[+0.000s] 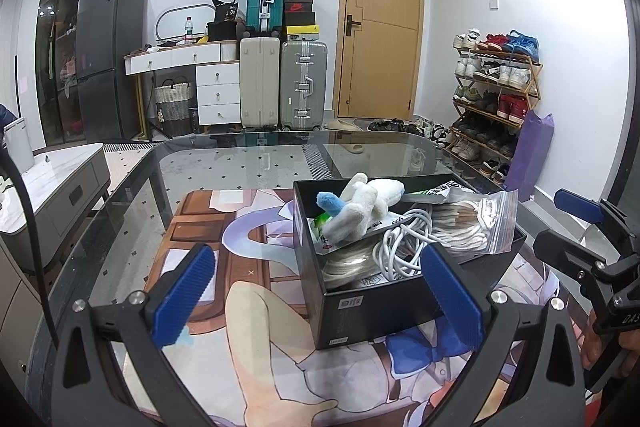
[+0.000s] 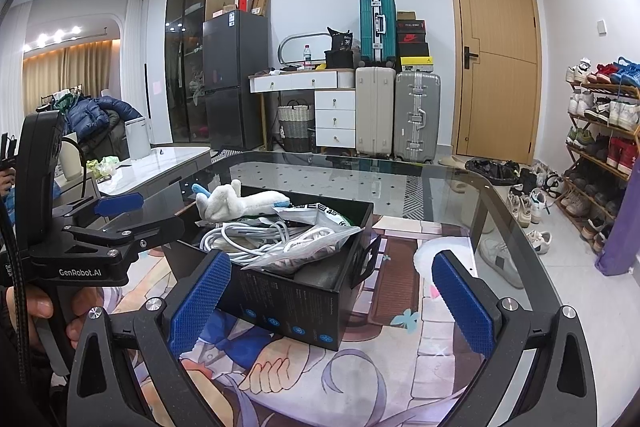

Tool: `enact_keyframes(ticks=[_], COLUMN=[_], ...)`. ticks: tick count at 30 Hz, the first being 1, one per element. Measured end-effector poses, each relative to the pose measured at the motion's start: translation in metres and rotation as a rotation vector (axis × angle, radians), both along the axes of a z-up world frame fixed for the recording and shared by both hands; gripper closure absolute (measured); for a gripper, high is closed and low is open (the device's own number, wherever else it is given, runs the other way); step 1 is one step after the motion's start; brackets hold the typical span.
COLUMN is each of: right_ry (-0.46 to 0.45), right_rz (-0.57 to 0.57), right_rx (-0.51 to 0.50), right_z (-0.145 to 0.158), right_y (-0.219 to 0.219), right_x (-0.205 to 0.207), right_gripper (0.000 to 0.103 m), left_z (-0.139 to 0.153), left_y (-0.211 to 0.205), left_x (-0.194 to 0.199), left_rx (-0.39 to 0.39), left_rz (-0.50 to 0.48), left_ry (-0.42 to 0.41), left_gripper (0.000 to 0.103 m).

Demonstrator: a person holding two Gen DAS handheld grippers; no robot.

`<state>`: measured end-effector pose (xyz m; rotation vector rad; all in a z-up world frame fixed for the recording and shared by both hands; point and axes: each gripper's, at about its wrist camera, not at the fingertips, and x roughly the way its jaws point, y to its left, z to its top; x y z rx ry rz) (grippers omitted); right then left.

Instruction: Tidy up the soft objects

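I judge the sorting nearly done: the plush (image 1: 362, 209), cable (image 1: 404, 247) and bag (image 1: 476, 223) already sit in the box (image 1: 376, 311) at frame centre. My left gripper (image 1: 320, 301) and right gripper (image 2: 328, 301) are both spread wide, empty.

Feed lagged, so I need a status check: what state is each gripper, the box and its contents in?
Left gripper: open, empty.
Right gripper: open, empty.
Black cardboard box: lidless, full.
White plush toy with blue tips: lying on top of the pile.
White coiled cable: inside box.
Clear zip bag: overhanging the rim.
Wooden door: closed.
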<state>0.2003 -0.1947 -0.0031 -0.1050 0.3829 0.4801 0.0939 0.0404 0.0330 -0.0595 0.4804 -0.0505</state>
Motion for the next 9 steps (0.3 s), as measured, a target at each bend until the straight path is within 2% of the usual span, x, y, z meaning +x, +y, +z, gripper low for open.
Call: enact_keyframes(ticks=[9], right_ry=[0.000], right_rz=[0.000], right_rx=[0.000], right_z=[-0.0003], right_y=[0.0003], right_x=[0.0004], right_gripper=[0.001], left_z=[0.0056], left_y=[-0.0019], left_x=[-0.0010], left_rx=[0.015], left_rz=[0.000], left_ry=[-0.006], left_gripper=[0.000])
